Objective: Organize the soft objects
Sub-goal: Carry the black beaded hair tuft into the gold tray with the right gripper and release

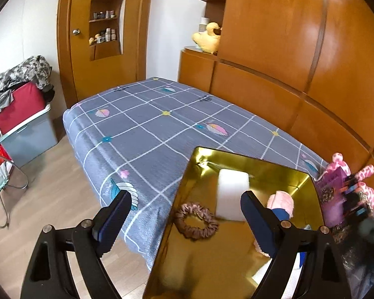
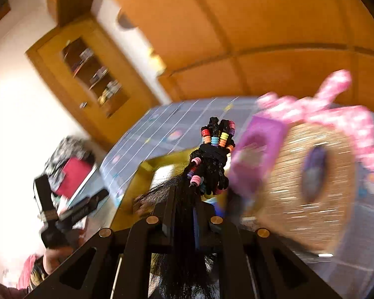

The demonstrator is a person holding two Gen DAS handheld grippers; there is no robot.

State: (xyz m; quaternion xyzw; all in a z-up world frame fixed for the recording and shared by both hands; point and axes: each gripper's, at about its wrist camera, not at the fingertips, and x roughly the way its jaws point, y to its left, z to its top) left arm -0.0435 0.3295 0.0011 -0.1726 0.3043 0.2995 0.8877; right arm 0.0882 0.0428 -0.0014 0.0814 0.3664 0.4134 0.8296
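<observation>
Jaws of the left gripper (image 1: 187, 220) are held wide and empty above the gold tray (image 1: 281, 172), seemingly to steady it. A brown scrunchie (image 1: 196, 220) lies inside. Rightward, the black beaded hairpiece (image 2: 212, 159) is clamped by the right gripper (image 2: 187, 199), presumably for traying.

We saw a brown scrunchie (image 1: 196, 220), white sponge (image 1: 233, 194) and pink puff (image 1: 281, 203) lying in the gold tray (image 1: 212, 261); beaded black hair ties (image 2: 213, 159) hung pinched.
</observation>
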